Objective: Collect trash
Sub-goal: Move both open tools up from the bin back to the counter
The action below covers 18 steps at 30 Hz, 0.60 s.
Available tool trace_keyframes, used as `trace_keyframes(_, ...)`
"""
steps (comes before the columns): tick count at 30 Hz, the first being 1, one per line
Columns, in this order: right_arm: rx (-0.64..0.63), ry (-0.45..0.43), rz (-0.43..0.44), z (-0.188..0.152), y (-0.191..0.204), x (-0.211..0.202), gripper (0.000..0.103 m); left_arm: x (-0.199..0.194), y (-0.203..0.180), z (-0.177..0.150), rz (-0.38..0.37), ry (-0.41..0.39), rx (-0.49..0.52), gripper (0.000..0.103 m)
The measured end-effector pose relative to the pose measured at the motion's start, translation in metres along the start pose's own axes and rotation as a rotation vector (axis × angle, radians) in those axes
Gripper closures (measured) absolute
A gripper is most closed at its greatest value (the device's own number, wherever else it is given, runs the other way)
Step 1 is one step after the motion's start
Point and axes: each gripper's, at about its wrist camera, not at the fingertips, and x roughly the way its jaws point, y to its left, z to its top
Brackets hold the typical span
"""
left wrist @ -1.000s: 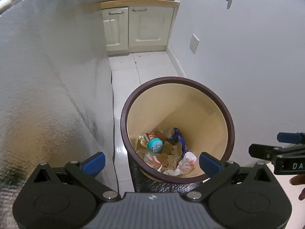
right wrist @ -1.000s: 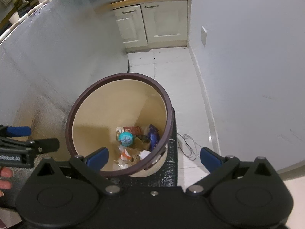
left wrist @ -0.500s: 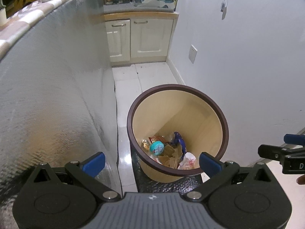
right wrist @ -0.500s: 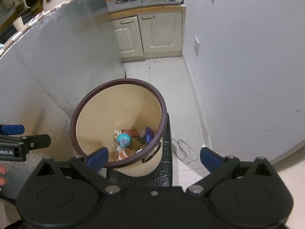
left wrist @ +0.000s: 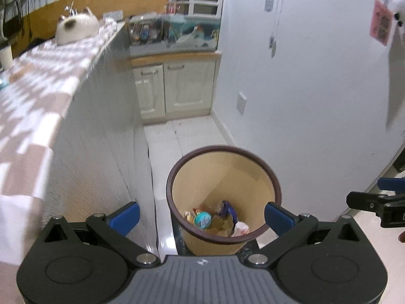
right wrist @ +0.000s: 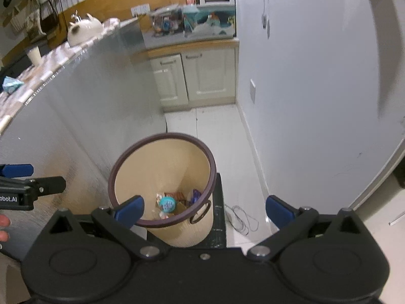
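Note:
A beige waste bin (left wrist: 222, 174) with a dark brown rim (right wrist: 162, 167) stands on the floor below both grippers. Inside lies mixed trash (left wrist: 217, 221): a teal round lid (right wrist: 167, 204), a blue wrapper, brown paper and a white scrap. My left gripper (left wrist: 201, 215) hangs high above the bin, open, with nothing between its blue fingertips. My right gripper (right wrist: 205, 210) is also open and empty, above the bin's right side. Each gripper shows at the edge of the other's view. A teal wrapper (right wrist: 11, 83) lies on the counter at the left.
A counter with a checked cloth (left wrist: 38, 96) and a silvery side panel (right wrist: 83, 116) runs along the left. A white teapot (left wrist: 76, 29) sits on it. White cabinets (right wrist: 197, 76) stand at the back, a white wall (left wrist: 303, 96) on the right, a cable (right wrist: 240, 217) on the tiled floor.
Both grippers have risen well above the bin, which now looks smaller and lower. The countertop and teapot have come into view. Both stay open.

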Motion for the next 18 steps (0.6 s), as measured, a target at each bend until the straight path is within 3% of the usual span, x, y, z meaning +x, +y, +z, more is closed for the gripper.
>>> trace_keyframes(8, -0.017, -0.108, 0.010, 0.004, 0.010, -0.042, 0.000, -0.045, -0.005, 0.003, -0.033, -0.107, 0.019, 0.000)
trace_keyframes(18, -0.073, -0.235, 0.065, 0.022, 0.046, -0.081, 0.000, -0.106, 0.009, 0.013, -0.021, -0.262, 0.038, 0.000)
